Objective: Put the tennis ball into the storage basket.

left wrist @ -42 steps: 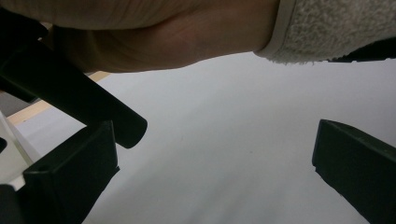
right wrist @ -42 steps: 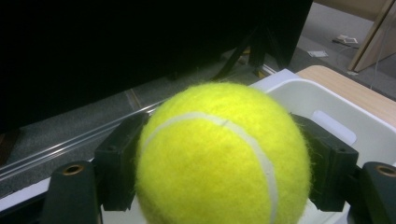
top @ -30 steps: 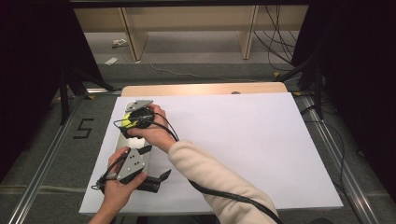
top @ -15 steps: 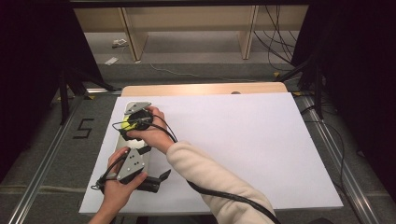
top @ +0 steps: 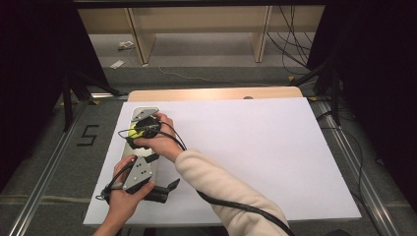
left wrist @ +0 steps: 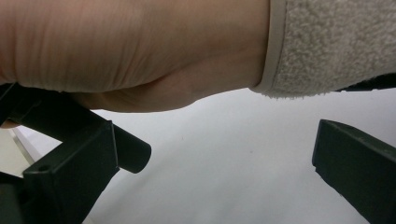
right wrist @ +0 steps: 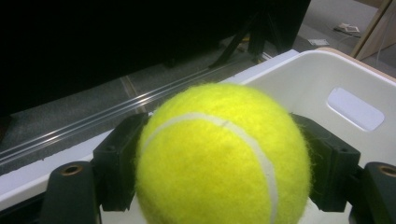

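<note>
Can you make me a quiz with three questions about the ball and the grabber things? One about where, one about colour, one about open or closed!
1. Where is the tennis ball?
A. Between the jaws of the right gripper
B. Lying loose on the white table top
C. On the floor

2. What colour is the ball?
A. Red
B. Yellow-green
C. Blue

3. How are the jaws of the left gripper?
A. Shut on the ball
B. Shut on a cup
C. Open, nothing between them

Answers:
1 A, the right gripper view shows a black jaw pressed to each side of the ball.
2 B, the felt is bright yellow-green with a white seam.
3 C, the left gripper view shows a wide gap with bare table behind it.
</note>
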Motion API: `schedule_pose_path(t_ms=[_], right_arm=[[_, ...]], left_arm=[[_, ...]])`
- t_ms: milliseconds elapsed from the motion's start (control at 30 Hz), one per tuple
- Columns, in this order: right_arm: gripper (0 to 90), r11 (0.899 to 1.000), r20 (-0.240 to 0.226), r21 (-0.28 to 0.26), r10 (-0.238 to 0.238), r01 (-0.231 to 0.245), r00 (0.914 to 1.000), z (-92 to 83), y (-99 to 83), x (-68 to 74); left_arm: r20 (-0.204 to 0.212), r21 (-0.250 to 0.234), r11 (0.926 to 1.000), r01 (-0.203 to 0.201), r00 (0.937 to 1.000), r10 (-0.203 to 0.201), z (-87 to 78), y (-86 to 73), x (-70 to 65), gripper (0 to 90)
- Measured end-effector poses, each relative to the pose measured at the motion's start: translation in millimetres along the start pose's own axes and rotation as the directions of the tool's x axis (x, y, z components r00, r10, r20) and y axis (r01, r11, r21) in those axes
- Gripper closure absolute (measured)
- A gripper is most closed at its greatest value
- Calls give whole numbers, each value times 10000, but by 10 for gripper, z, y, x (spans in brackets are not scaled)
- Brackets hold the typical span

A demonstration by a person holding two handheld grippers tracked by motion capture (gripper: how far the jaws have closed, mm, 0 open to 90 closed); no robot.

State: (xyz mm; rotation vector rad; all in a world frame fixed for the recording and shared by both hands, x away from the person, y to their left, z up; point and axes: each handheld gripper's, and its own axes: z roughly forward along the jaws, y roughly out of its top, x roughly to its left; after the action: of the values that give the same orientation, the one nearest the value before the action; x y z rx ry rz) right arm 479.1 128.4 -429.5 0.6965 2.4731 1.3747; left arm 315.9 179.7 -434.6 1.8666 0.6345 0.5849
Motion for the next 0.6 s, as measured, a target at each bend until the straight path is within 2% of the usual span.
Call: schedule_pose_path(t_ms=[167,333,600], right_arm=[[242,10000,47,-73,-54,54,10000,-6,11,5],[184,9997,159,-221,-47,51,9999,-29,38,-12],[178,9995,284,-315,-41,50,9996,-65,19,-36]], left_arm=[[3,-3,10000,9,10000,-9,1,0,-3,0],[18,16,10000,12,10000,-12,2,-1,-4,0],[33,12,10000,-4,10000,4,0,-2,-4,3]])
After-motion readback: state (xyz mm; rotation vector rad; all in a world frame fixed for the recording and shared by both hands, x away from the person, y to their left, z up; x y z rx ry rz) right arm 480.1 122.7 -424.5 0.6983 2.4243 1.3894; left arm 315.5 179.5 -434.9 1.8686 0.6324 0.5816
